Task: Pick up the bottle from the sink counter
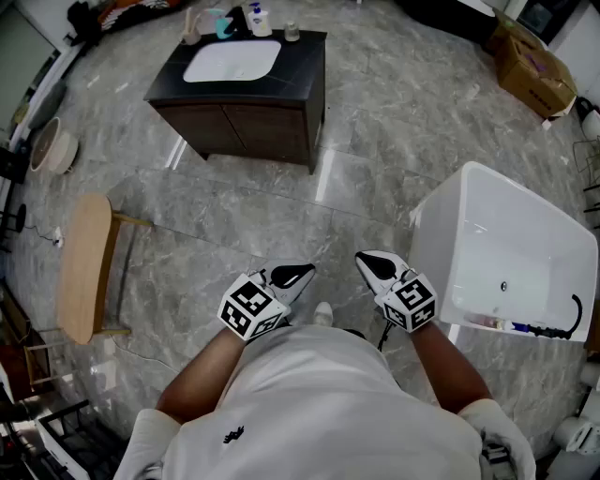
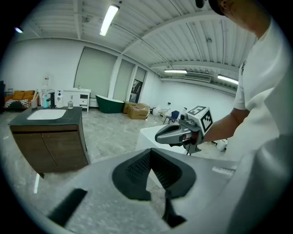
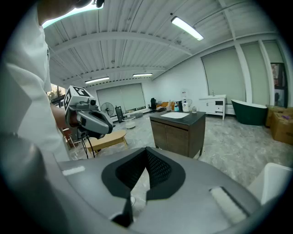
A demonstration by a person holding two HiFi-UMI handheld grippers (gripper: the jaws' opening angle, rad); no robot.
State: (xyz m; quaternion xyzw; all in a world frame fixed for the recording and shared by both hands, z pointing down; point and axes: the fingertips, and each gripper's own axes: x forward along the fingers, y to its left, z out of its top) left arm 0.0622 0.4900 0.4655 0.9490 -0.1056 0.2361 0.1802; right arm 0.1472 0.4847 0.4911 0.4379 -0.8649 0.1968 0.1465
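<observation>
Left gripper [image 1: 298, 274] and right gripper [image 1: 367, 261] are closed, empty. The bottle [image 1: 259, 20], top centre on the desk [image 1: 302, 66], is probably light, slick plastic; take its mid-body.

The floor [image 1: 394, 103] is grey marble-pattern tile with pale veins and shows glare from the overhead lighting. A white freestanding bathtub [image 1: 433, 258] stands at the right of the head view, with a drain visible in its base. A dark hose-like item [image 1: 565, 322] lies at its far rim. A light wooden bench [image 1: 84, 267] with an oval top and slender legs stands at the left, well apart from the bathtub. A cardboard box [image 1: 534, 70] sits at the upper right. A dark green tub [image 2: 109, 103] stands against the far wall beside more cartons [image 2: 137, 111]. A tube light [image 2: 109, 19] is lit on the ribbed ceiling.
</observation>
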